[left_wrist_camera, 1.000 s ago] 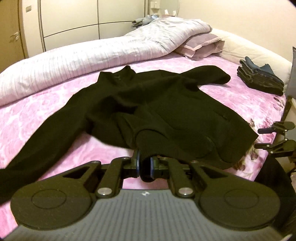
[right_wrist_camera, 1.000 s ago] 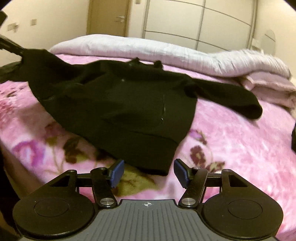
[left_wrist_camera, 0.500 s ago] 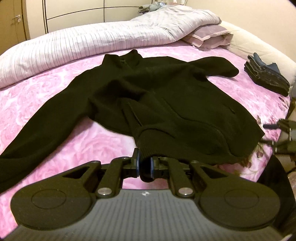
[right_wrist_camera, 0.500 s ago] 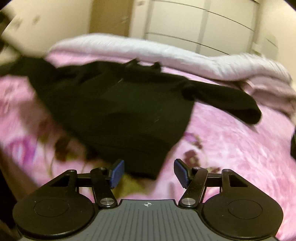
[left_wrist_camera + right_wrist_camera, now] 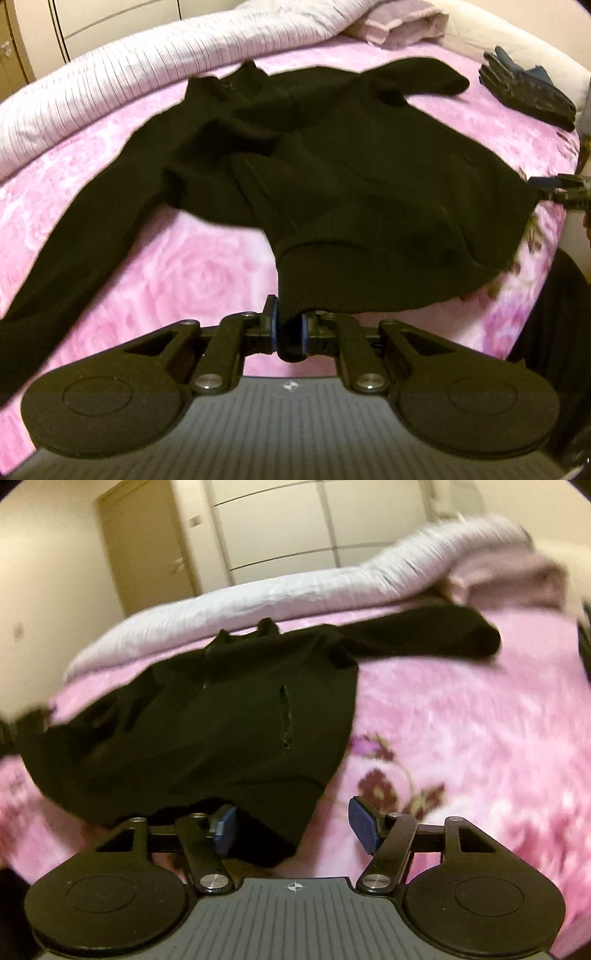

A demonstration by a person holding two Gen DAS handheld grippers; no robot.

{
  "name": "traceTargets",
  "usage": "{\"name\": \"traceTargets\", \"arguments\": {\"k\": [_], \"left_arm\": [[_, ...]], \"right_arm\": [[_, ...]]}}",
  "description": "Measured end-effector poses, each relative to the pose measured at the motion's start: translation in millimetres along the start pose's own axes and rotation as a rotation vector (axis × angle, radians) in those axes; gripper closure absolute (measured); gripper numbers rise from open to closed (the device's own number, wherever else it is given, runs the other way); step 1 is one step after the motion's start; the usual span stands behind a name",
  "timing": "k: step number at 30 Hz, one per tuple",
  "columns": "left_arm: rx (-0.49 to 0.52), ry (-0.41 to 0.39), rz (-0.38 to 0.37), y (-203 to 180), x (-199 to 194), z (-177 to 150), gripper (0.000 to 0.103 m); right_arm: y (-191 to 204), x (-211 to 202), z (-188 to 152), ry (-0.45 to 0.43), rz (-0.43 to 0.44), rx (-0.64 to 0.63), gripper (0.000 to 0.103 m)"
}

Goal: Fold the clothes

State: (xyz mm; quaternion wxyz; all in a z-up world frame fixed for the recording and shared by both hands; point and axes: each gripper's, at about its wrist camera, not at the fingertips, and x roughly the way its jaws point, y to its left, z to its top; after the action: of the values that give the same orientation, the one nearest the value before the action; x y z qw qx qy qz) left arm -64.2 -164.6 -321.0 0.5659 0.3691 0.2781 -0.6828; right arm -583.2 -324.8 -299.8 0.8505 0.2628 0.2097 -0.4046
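Note:
A black sweater lies spread on the pink floral bed, collar toward the far quilt, one sleeve reaching left, the other right. My left gripper is shut on the sweater's ribbed bottom hem at its left corner. In the right wrist view the sweater lies ahead, with its right hem corner lying between the fingers of my right gripper. That gripper is open, its blue pads apart. It also shows at the right edge of the left wrist view.
A rolled striped quilt runs along the far side of the bed. Pillows lie at the head. A folded dark stack of clothes sits at the far right. Wardrobe doors and a door stand behind.
The left gripper has pulled the hem toward me and the sweater lies flatter. The right gripper has swung in, so the hem corner now lies between its open fingers.

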Motion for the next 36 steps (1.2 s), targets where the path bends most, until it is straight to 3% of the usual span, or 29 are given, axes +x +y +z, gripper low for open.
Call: {"name": "traceTargets", "arguments": {"k": [3, 9, 13, 14, 15, 16, 18, 23, 27, 33, 36], "left_arm": [[0.0, 0.018, -0.004, 0.1, 4.0, -8.0, 0.092], [0.009, 0.026, 0.019, -3.8, 16.5, -18.7, 0.089], [-0.018, 0.018, 0.041, -5.8, 28.4, -26.1, 0.086], [-0.046, 0.014, 0.037, -3.9, 31.3, -28.3, 0.086], [-0.073, 0.007, 0.032, -1.4, 32.7, -29.8, 0.093], [-0.086, -0.004, 0.035, 0.1, 29.6, -29.3, 0.094], [-0.101, -0.027, 0.048, 2.3, 20.4, -26.9, 0.095], [-0.006, -0.07, 0.069, -10.9, -45.7, -19.9, 0.096], [0.041, -0.058, 0.039, -42.2, -75.8, -39.0, 0.096], [0.005, 0.044, 0.02, -65.5, -44.5, -86.8, 0.097], [0.008, 0.051, 0.029, -70.5, -46.9, -94.4, 0.097]], "right_arm": [[-2.6, -3.6, 2.3, -0.002, -0.022, 0.013, 0.038], [9.7, 10.9, -7.3, 0.02, -0.134, -0.162, 0.038], [18.6, 21.7, -16.9, 0.004, -0.152, -0.226, 0.04], [19.8, 22.7, -17.5, 0.007, -0.148, -0.23, 0.06], [21.0, 23.7, -16.3, 0.017, -0.142, -0.234, 0.081], [22.5, 25.1, -13.3, 0.032, -0.141, -0.239, 0.091], [25.1, 23.2, -0.7, 0.055, -0.14, -0.267, 0.098], [30.9, -8.0, 49.7, 0.062, -0.165, -0.382, 0.101], [44.3, -33.4, 69.3, 0.061, -0.19, -0.491, 0.101], [36.1, -10.6, 20.3, 0.234, -0.178, -0.472, 0.102], [34.9, -18.7, 4.0, 0.257, -0.183, -0.442, 0.102]]}}
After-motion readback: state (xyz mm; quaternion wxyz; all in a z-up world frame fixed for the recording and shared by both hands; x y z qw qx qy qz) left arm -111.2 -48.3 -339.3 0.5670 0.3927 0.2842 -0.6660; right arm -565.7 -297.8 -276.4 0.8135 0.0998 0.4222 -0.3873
